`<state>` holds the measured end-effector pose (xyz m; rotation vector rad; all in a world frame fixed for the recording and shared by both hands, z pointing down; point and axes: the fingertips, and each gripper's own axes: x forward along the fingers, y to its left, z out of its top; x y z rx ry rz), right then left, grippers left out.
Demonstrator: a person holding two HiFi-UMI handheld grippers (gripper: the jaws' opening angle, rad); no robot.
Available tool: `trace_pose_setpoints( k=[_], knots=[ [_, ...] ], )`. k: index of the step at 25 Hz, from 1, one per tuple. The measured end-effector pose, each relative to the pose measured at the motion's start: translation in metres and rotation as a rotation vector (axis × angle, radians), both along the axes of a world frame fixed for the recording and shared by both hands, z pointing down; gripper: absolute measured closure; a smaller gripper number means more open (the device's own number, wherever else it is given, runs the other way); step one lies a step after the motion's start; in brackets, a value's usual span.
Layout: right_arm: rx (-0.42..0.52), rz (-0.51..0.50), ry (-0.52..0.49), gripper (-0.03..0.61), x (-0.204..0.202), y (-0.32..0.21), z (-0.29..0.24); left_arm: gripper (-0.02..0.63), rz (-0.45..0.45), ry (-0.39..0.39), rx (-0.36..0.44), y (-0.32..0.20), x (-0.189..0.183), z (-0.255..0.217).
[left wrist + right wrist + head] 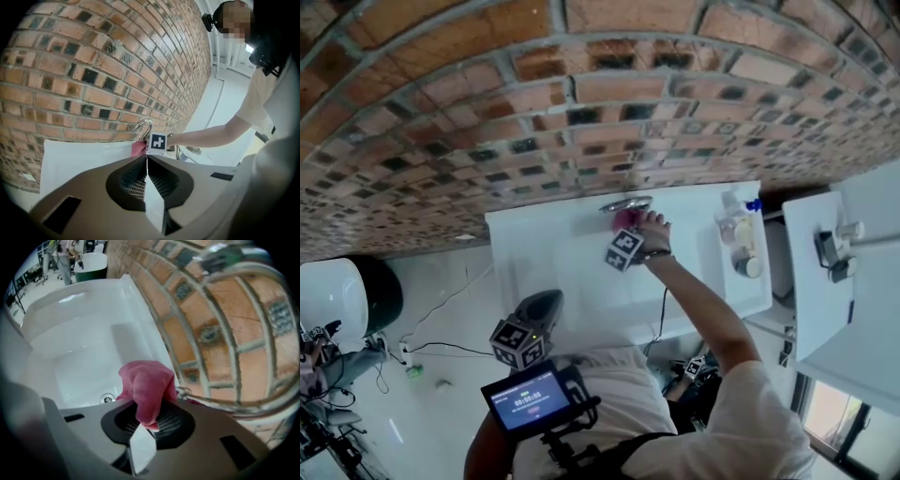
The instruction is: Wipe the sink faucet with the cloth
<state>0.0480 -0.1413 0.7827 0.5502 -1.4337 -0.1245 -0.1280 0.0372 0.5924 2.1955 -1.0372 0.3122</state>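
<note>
A chrome arched faucet [625, 203] stands at the back rim of the white sink [544, 253] against the brick wall. My right gripper [149, 420] is shut on a pink cloth [147, 387], which bunches up out of the jaws right beside the chrome faucet [225, 401]. From the head view the pink cloth [626, 218] sits just under the spout, with the right gripper's marker cube below it. My left gripper [146, 161] is shut and empty, held back near my body; over its jaws the faucet [143, 127] and cloth [138, 148] show far off.
The sink's drain [107, 398] lies below the cloth. Bottles [739, 234] stand on the sink's right rim. A white shelf unit [839, 272] is further right. A black-and-white round bin [342, 295] sits on the floor to the left, with cables [441, 347] nearby.
</note>
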Motion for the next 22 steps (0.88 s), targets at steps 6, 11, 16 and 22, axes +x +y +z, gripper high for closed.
trace_pose_setpoints(
  k=[6, 11, 16, 22],
  knots=[
    [-0.081, 0.184, -0.143, 0.505, 0.058, -0.015, -0.007, 0.623, 0.026, 0.003, -0.006, 0.0, 0.004, 0.003],
    [-0.335, 0.379, -0.375, 0.506, 0.056, -0.027, 0.018, 0.623, 0.033, -0.003, -0.014, -0.004, 0.012, 0.007],
    [-0.492, 0.576, -0.489, 0.506, 0.077, -0.041, 0.037, 0.623, 0.044, -0.011, -0.024, -0.002, 0.018, 0.011],
    [-0.636, 0.834, -0.695, 0.506, 0.084, -0.048, 0.065, 0.623, 0.046, -0.029, -0.023, -0.003, 0.023, 0.012]
  ],
)
